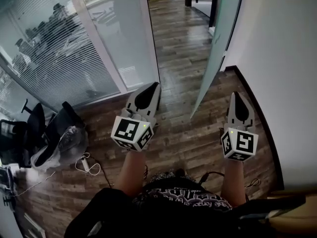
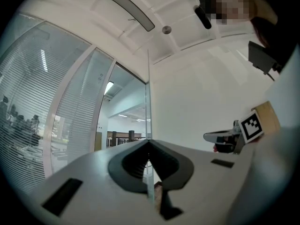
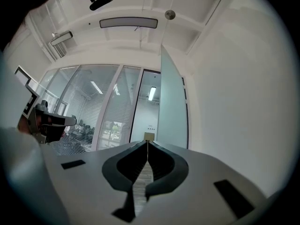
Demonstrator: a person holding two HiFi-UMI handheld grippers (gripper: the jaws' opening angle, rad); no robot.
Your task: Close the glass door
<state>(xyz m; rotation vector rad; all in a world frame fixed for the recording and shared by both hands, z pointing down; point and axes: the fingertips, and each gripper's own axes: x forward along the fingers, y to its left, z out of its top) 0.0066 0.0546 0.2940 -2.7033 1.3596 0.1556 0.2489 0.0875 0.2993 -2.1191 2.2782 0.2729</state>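
1. The glass door [image 1: 218, 43] stands open at about 1 o'clock in the head view, swung back towards the white wall [image 1: 282, 58]. Its free lower corner hangs over the floor [image 1: 183, 38] between my two tools, nearer the right one.
2. The left gripper [image 1: 156, 85] has its jaws pressed together with nothing between them. The right gripper [image 1: 238, 95] is the same, tips meeting and empty.
3. Neither tool touches the door, so I judge this to be the approach.
4. To do it well, I would slip the right gripper between pane and wall, close to the free edge, where leverage is best.
5. I would lay the flat of the jaws against the glass, not the point, and sweep it towards the partition [image 1: 74, 43] at 10 o'clock.
6. I would push evenly and ease off before the frame, since a heavy pane could slam.
7. The door is a smooth, frosted, pale-green slab, thin and straight-edged. It probably gives little friction, so the jaws may skid.
8. I see no handle from here; it may sit outside the frame.
9. The floor is matte wood-grain plank, and the partition is clear glass behind fine horizontal blinds.
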